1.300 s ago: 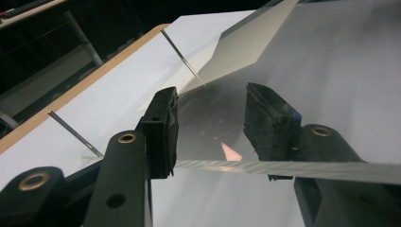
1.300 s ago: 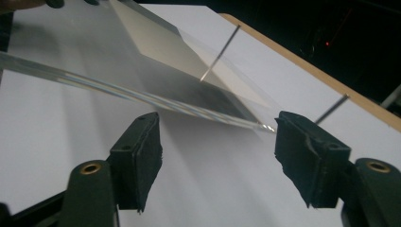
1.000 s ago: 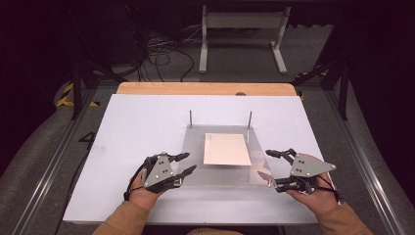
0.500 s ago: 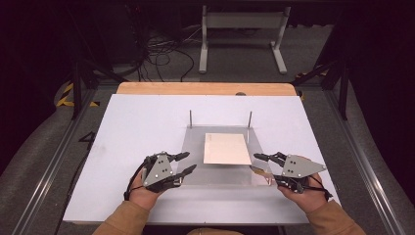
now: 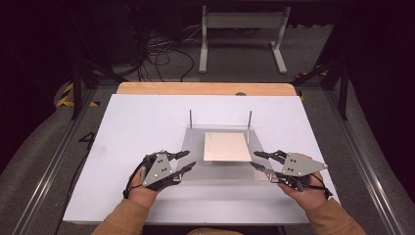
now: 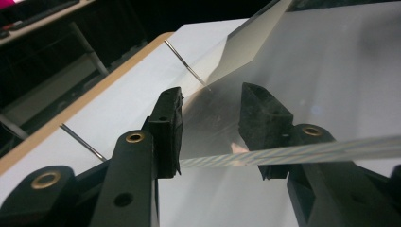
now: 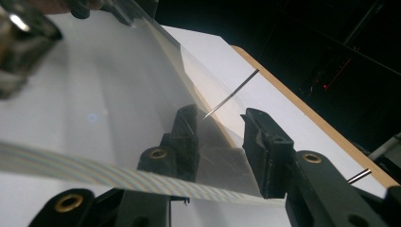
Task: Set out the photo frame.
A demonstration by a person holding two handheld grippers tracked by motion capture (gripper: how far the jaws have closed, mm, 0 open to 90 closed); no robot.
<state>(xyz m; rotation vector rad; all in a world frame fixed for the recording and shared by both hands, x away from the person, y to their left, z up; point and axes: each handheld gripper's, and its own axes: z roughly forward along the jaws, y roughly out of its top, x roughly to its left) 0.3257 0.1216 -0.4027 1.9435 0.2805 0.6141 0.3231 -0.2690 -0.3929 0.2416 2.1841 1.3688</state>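
White tabletop (image 5: 137, 122), both claws just closing, left claw (image 5: 185, 161) and right claw (image 5: 258, 160) each straddling clear plate (image 5: 220, 174) edge, grip unclear.

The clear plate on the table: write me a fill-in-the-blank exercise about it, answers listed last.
1. The clear plate carries a pale ____ sheet.
2. Behind the plate stand ____ thin metal pins.
3. The left tongs are at the plate's ____ near corner, as the high view shows it.
4. The right tongs have just been ____, with the plate's edge between their jaws.

Missing words: rectangular; two; left; closing
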